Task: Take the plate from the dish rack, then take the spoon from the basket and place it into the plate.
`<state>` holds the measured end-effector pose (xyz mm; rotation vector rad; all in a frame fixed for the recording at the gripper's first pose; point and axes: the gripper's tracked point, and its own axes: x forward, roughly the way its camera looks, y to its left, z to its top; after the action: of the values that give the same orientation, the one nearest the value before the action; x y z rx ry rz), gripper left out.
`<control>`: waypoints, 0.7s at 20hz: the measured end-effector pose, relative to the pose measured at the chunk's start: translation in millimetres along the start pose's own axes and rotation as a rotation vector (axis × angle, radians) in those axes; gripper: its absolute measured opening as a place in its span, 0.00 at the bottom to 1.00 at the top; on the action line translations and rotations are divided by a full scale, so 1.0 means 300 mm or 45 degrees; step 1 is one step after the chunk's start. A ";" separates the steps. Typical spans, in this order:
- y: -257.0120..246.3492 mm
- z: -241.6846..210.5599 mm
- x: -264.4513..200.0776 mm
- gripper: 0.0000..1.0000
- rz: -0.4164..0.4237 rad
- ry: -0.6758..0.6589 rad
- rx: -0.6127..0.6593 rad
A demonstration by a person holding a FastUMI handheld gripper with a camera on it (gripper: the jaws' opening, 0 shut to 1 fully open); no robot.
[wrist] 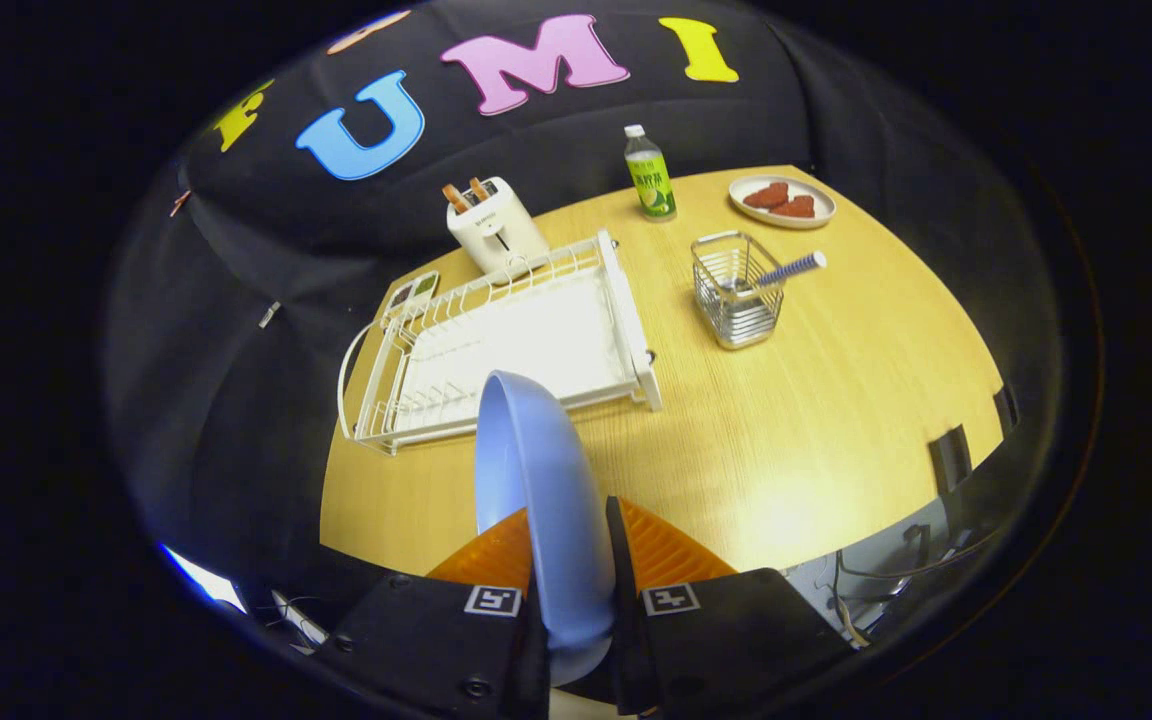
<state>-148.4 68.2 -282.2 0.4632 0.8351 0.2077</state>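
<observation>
The gripper point(571, 560) pinched the blue plate point(536, 470) edge-on between both fingers, held clear above the table's point(786, 420) near edge, free of the dish rack point(496, 340).

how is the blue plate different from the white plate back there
The blue plate stands on edge, clamped between the gripper fingers, with nothing on it; the white plate lies flat on the table, beyond the basket, holding red pieces. Both are round.

Plate point(546, 470) between hand-held gripper point(571, 560) fingers, dish rack point(506, 340) beyond, spoon point(786, 270) apparently in basket point(736, 295) right
</observation>
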 end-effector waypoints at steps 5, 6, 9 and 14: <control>-0.073 -0.089 0.121 0.29 0.006 0.085 0.086; -0.079 -0.101 0.143 0.29 0.017 0.092 0.103; -0.071 -0.121 0.190 0.30 0.075 0.095 0.171; -0.080 -0.110 0.274 0.30 0.139 0.078 0.215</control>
<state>-119.1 86.7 -367.1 0.6643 0.8920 0.2544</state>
